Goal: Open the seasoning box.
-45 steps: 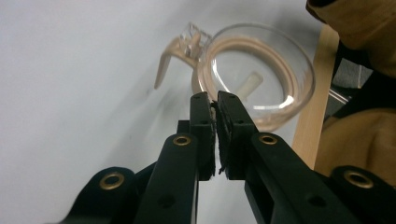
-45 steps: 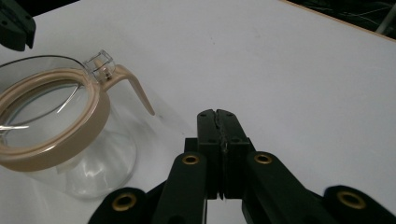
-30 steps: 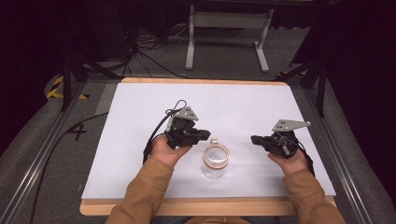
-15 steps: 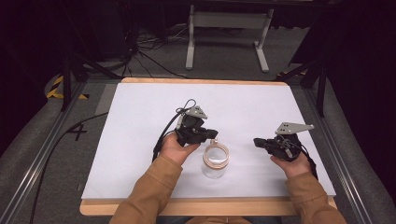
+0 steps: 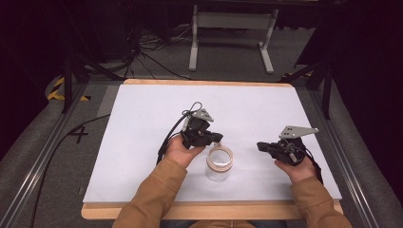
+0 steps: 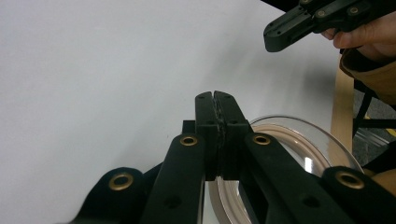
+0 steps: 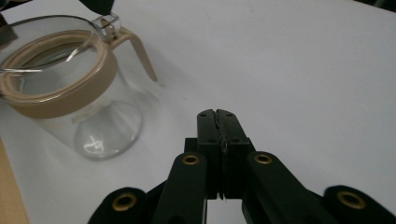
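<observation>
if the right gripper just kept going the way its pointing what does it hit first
Probably nothing at first. In its own view the right gripper, jaws shut, points over bare white table, with the glass jar off to one side. From above it aims toward the jar and left gripper, so depth leaves this unsure.

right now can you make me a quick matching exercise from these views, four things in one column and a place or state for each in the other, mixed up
Things:
1. left gripper
2. right gripper
3. glass jar
4. white sheet

Places or states:
A. covers the wooden table top
B. fingers pressed together, right beside the jar's rim
C. stands upright between the two hands, tan band around its neck
D. fingers pressed together, held off to the jar's right, apart from it

Pairs: 1-B, 2-D, 3-C, 4-A
</observation>
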Demonstrator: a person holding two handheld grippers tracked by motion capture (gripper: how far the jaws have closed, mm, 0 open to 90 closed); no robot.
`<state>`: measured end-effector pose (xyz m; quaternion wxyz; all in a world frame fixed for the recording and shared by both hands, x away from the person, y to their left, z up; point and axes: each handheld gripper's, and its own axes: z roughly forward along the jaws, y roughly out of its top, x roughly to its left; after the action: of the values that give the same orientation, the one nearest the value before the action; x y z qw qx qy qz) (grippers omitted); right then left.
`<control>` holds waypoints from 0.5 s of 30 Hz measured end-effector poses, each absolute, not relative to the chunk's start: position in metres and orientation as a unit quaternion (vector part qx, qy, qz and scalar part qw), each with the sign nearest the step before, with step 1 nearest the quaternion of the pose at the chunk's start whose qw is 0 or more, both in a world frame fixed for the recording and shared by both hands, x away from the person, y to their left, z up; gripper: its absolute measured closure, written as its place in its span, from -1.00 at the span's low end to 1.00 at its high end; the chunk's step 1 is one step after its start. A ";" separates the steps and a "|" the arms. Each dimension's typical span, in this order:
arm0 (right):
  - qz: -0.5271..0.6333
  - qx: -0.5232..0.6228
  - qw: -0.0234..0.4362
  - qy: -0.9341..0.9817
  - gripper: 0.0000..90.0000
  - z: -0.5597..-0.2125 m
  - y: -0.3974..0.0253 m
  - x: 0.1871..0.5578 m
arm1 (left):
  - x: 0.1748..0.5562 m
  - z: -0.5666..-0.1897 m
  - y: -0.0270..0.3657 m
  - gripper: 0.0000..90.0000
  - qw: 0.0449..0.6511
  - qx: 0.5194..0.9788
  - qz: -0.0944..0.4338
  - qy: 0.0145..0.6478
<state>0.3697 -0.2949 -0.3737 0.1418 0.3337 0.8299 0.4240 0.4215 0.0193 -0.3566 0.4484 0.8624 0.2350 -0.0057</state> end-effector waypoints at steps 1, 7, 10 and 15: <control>0.427 0.327 0.133 0.833 0.98 -0.373 -0.292 0.368 | 0.421 -0.357 0.019 0.98 0.449 0.862 -0.006 0.236; 0.420 0.233 0.082 0.873 0.98 -0.374 -0.262 0.356 | 0.421 -0.357 0.018 0.98 0.451 0.860 -0.008 0.238; 0.415 0.212 0.070 0.882 0.98 -0.374 -0.251 0.351 | 0.422 -0.356 0.019 0.99 0.445 0.863 -0.010 0.238; 0.411 0.192 0.054 0.889 0.99 -0.375 -0.241 0.345 | 0.422 -0.357 0.019 0.99 0.452 0.858 -0.007 0.243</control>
<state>0.3453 -0.2411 -0.3745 0.0541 0.1923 0.8894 0.4111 0.4216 0.0186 -0.3566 0.4517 0.8585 0.2427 -0.0074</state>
